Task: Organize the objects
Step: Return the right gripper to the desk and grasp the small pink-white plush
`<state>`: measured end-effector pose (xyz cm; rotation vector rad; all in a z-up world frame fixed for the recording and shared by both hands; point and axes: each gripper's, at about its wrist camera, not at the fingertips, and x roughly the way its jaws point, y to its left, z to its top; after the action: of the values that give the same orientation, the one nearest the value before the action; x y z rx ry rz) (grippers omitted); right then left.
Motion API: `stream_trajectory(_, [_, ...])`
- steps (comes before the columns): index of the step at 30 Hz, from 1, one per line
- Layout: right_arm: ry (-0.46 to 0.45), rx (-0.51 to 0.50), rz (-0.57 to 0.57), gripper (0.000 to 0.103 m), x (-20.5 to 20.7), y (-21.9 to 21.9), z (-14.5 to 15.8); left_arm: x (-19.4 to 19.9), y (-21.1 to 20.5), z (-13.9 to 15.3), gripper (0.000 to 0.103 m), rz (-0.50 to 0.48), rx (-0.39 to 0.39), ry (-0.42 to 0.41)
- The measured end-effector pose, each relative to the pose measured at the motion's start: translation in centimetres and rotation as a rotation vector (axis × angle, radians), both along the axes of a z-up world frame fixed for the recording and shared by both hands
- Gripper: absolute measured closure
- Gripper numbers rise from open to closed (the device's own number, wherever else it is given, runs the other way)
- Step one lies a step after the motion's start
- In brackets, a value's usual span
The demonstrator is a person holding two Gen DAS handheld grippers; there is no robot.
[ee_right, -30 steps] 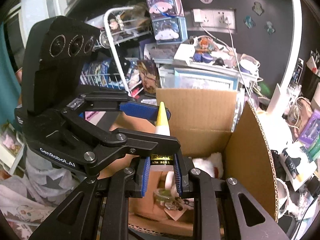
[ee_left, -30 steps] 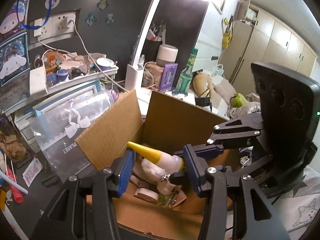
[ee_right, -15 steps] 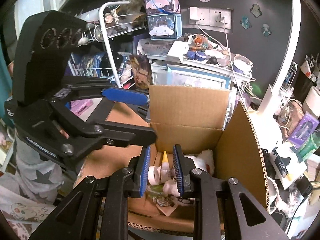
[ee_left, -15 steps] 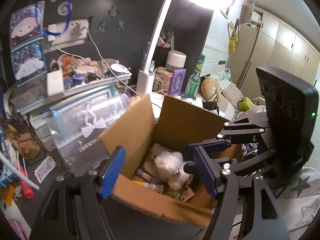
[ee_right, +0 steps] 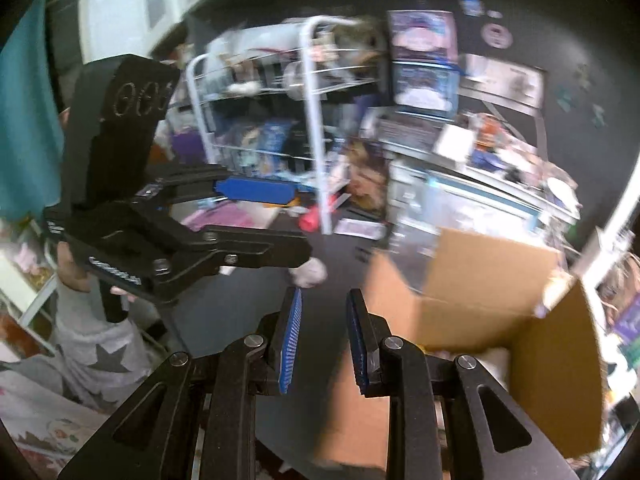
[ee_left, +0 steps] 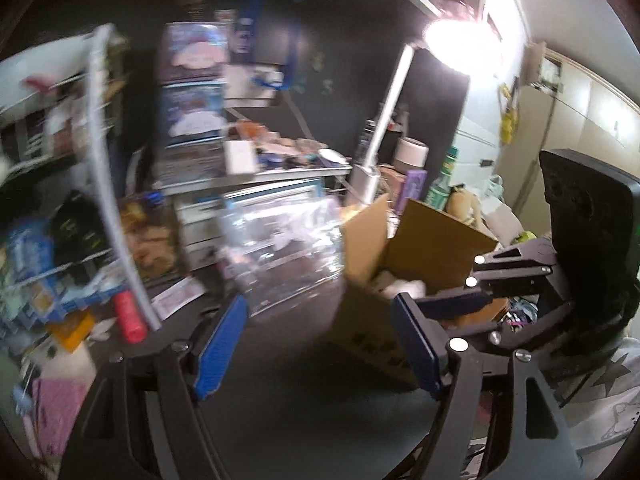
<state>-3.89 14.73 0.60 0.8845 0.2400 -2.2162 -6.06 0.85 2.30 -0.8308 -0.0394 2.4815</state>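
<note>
Honestly, I'm hunting next item: left gripper (ee_left: 320,348) jaws spread, right gripper (ee_right: 324,336) jaws parted, both carrying nothing. Cardboard box (ee_right: 520,292) sitting right of both; blurry, I'm slowing down before picking.

I note heavy motion blur in both views; lamp (ee_left: 460,46) glare top right, dim dark worktop (ee_left: 304,392), fisheye-bent edges.

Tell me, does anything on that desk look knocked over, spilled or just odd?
Nothing looks spilled or broken, as far as the blurred pictures show. The cardboard box stands upright with its flaps open, a white fluffy thing showing inside. Both the left gripper and right gripper are open and empty. The desk is simply crowded.
</note>
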Motion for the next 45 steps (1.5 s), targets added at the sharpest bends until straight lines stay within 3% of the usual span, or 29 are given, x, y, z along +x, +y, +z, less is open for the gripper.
stream_trajectory(2, [-0.008, 0.004, 0.046, 0.082, 0.4, -2.4, -0.6, 0.7, -2.0, -0.8, 0.023, 0.033, 0.013, 0.000])
stream_trajectory(4, [-0.024, -0.006, 0.078, 0.070, 0.7, -4.8, -1.6, 1.1, -3.9, -1.8, 0.022, 0.064, 0.022, -0.012])
stream_trajectory(8, [-0.057, -0.001, 0.118, 0.068, 0.6, -8.4, -4.0, 1.7, -6.7, -3.7, 0.022, 0.111, 0.049, -0.041])
stream_trajectory(10, [-0.101, 0.000, 0.122, 0.057, -0.1, -10.1, -5.9, 2.0, -7.9, -4.9, 0.022, 0.142, 0.050, -0.056])
stream_trajectory(12, [-0.109, 0.030, 0.083, 0.049, -1.1, -11.6, -8.2, 2.2, -8.8, -6.1, 0.022, 0.166, 0.055, -0.073])
stream_trajectory(15, [-0.101, 0.092, 0.026, 0.048, -2.9, -13.1, -11.0, 2.2, -9.8, -7.5, 0.021, 0.186, 0.071, -0.098])
stream_trajectory(20, [-0.018, 0.205, -0.077, 0.034, -6.7, -14.3, -14.9, 1.4, -10.5, -9.3, 0.021, 0.222, 0.057, -0.134])
stream_trajectory(24, [-0.047, 0.220, -0.107, 0.034, -9.4, -14.4, -16.8, 1.0, -10.6, -9.9, 0.021, 0.236, 0.044, -0.145])
stream_trajectory(32, [-0.026, 0.245, -0.087, 0.037, -11.1, -15.0, -17.7, 0.1, -10.9, -10.5, 0.021, 0.245, 0.047, -0.164])
stream_trajectory(37, [-0.040, 0.225, -0.059, 0.067, -11.3, -15.4, -17.7, -0.2, -11.0, -10.5, 0.021, 0.249, 0.052, -0.171])
stream_trajectory(45, [-0.035, 0.196, -0.045, 0.068, -9.7, -14.7, -16.6, 0.0, -10.5, -10.2, 0.021, 0.237, 0.040, -0.167])
